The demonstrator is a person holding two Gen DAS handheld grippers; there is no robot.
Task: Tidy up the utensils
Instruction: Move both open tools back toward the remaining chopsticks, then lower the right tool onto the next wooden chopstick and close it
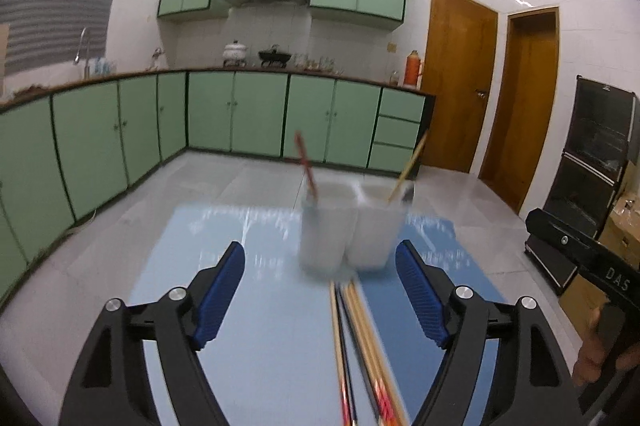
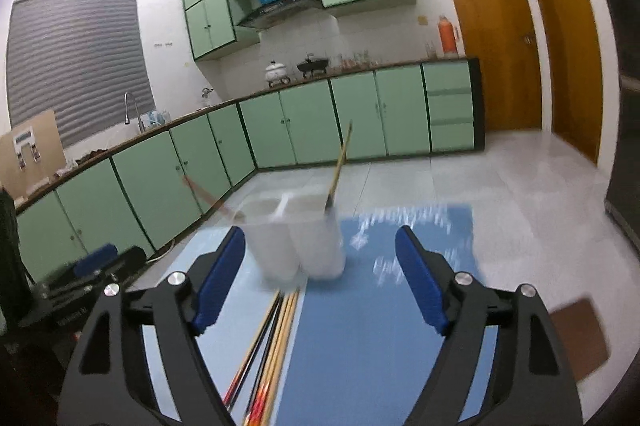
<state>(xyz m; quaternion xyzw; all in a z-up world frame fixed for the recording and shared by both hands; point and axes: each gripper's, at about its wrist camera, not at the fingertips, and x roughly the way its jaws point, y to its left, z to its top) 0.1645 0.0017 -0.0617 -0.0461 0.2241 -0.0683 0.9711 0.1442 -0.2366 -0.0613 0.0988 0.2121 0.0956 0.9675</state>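
Left gripper (image 1: 320, 282) first: we see its blue pads (image 1: 222, 292) spread wide with nothing between them but bare table. Our landmark is the white holder (image 1: 348, 230), a pale two-cup container standing on the blue table (image 1: 256, 346), blurred. It sits just beyond the fingertips, slightly right of the midline. One red chopstick (image 1: 306, 164) leans out of the holder's left cup; one tan chopstick (image 1: 408, 166) leans out of its right cup. Loose chopsticks (image 1: 360, 346) lie in a tight bundle on the table, starting at the holder's near foot and running toward the camera, between the two fingers yet touching neither. Right of the holder, at the picture's edge, we note the black body of the other tool and part of a hand (image 1: 596, 350).

Right gripper (image 2: 320, 278) next: jaws likewise wide apart, gripping nothing. The holder (image 2: 296, 238) stands just past the tips, left of centre, close to the left pad (image 2: 222, 286). The red stick (image 2: 208, 198) slants left from it, the tan stick (image 2: 340, 166) rises from its right cup. The bundle (image 2: 276, 346) lies on the table (image 2: 380, 346) from the holder's base toward the camera, nearer the left finger.
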